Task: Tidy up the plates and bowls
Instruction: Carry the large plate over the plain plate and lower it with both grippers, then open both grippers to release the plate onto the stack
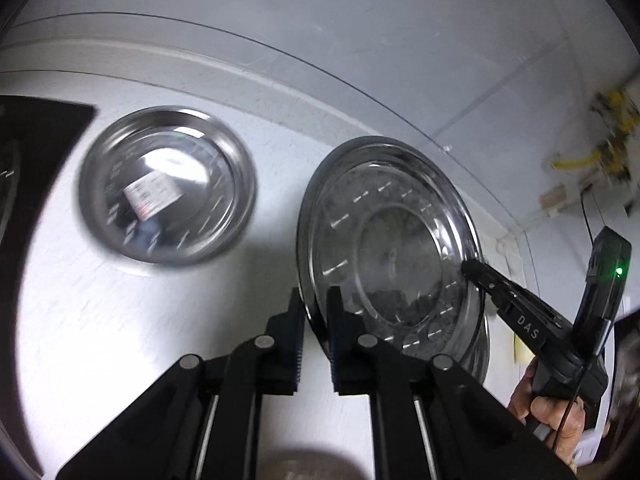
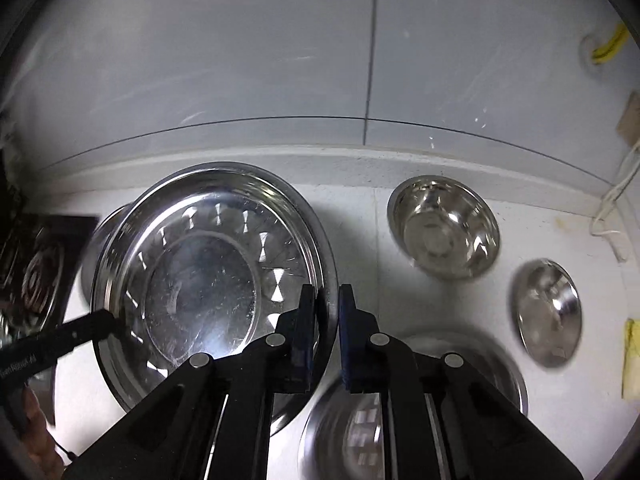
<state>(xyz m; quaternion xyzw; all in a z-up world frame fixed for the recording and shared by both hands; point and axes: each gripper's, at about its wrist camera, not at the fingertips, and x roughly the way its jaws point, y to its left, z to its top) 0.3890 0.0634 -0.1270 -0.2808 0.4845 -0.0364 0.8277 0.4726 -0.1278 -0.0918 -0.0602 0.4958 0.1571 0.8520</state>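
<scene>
Both wrist cams look steeply down (close-up), sharing steel plate [image 1: 394,236].

A white counter [image 2: 420,300] carries the steel dishes. On it sit a bowl [image 2: 444,226], a plate [image 2: 548,312] and a dish [image 1: 166,184]. A dark mat [image 1: 36,128] lies at its left.

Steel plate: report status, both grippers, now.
Left gripper and right gripper both shut on steel plate rim, opposite sides. Plate held tilted above white counter. Sticker plate and small bowl sit apart, nothing blocking.
</scene>
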